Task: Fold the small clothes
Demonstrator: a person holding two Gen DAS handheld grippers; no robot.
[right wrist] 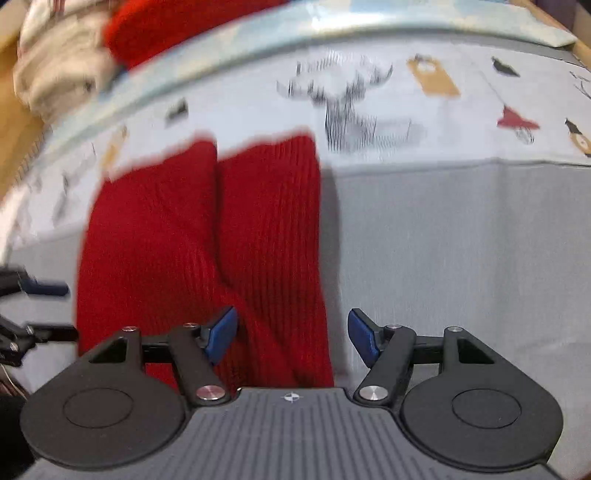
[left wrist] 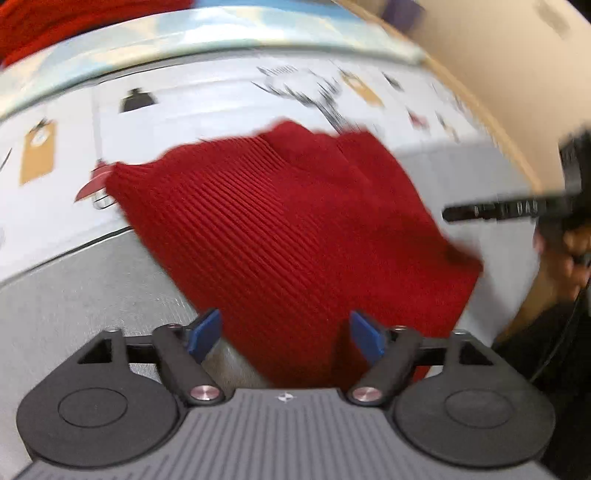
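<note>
Your garment (left wrist: 288,229) is a red rib-knit piece, lying flat on the grey part of the cloth, its far edge reaching onto the printed white band. In the left wrist view it sits at an angle, ribs running diagonally, with soft ridges near the far edge. In the right wrist view you see two long panels side by side (right wrist: 207,251), a crease between them, probably folded layers, though blur hides the edges. More red knit (right wrist: 177,26) lies in the far pile.
</note>
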